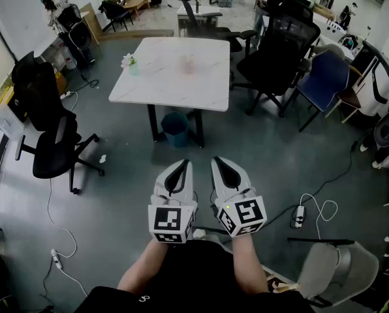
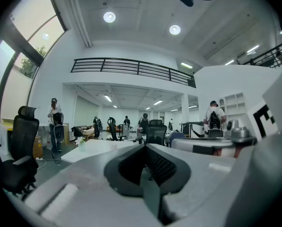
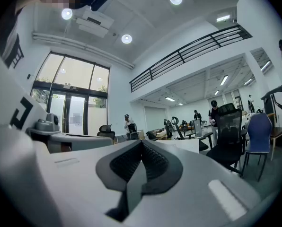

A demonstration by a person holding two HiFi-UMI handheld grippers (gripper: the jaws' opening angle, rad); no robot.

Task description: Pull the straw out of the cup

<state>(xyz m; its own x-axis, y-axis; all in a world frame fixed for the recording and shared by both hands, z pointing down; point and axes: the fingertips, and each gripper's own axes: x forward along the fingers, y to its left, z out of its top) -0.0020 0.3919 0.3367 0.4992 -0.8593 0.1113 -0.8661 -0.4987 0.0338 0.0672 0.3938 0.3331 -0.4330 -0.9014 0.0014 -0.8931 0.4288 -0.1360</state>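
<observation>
Closed and empty at lower centre, the left gripper (image 1: 180,167) and right gripper (image 1: 222,165) are well apart from the cup (image 1: 188,62) on the counter (image 1: 168,83) at upper centre; its straw is too small to make out, so a misjudged approach could topple the cup.

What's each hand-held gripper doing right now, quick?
Left hand-held gripper: closed, holding nothing.
Right hand-held gripper: closed, holding nothing.

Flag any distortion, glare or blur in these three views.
Head view: fisheye bends the room edges; the white table washes out, the cup on it is barely legible. Left gripper view: black corners, ceiling lights bloom, the shut left gripper blocks the lower half. Right gripper view: same, plus bright windows.
</observation>
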